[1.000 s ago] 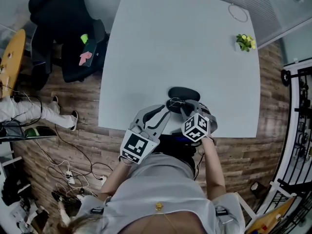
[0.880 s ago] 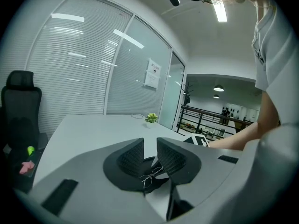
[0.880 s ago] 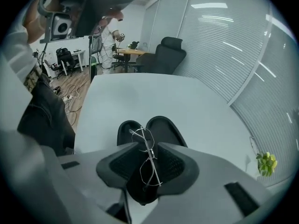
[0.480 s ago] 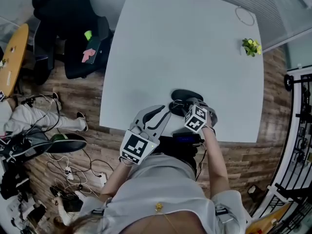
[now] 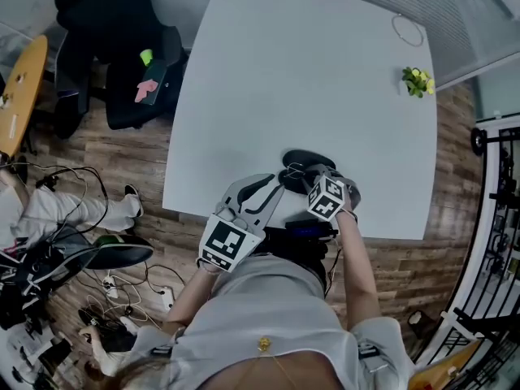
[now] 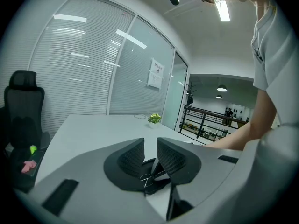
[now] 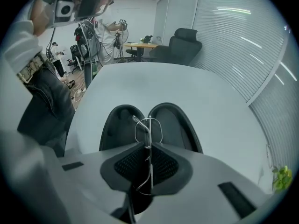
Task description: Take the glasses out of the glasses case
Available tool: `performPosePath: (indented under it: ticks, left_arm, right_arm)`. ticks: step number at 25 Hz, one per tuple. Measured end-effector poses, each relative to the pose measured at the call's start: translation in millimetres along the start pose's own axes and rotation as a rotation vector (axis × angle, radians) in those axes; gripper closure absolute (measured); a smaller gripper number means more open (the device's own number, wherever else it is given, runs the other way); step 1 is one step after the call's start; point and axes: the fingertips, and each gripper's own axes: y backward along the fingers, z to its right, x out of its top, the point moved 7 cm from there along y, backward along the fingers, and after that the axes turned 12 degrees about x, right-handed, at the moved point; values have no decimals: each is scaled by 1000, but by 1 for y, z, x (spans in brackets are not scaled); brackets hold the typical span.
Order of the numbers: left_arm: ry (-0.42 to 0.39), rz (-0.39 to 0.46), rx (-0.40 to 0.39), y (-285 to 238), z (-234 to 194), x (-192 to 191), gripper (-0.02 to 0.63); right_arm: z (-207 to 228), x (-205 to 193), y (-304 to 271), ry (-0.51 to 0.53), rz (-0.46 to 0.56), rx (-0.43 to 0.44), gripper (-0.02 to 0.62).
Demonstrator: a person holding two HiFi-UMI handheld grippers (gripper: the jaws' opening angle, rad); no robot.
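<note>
pinching the thin wire glasses (image 7: 148,125), your right gripper (image 7: 147,146) holds them over the open glasses case (image 7: 174,125) just ahead of its jaws. if you pull fast, the frame may twist, slip, or drag the case with it, because your left gripper (image 6: 150,154) is open and empty beside it. below is a white table (image 5: 309,80); an office chair (image 5: 106,47) stands well beyond your left gripper.

Here's the left gripper (image 6: 150,148): a smooth pale-grey shell, black waffle-textured pads (image 6: 174,158), and a cube (image 5: 225,244) of black-and-white square markers at the back. The right gripper (image 7: 148,146) is its twin, with the same grey body and its own marker cube (image 5: 327,204). The person wears a light grey short-sleeved top (image 5: 268,315) and dark trousers (image 7: 46,99) with a patterned belt (image 7: 32,65).
</note>
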Motion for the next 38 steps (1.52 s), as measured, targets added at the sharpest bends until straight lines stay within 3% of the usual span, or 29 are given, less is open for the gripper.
performPosePath:
  ticks: [38]
  left_arm:
    - [-54,15,-60,6,34,-5,514]
  right_arm:
    - [-45,67,171,124,185,-304,541]
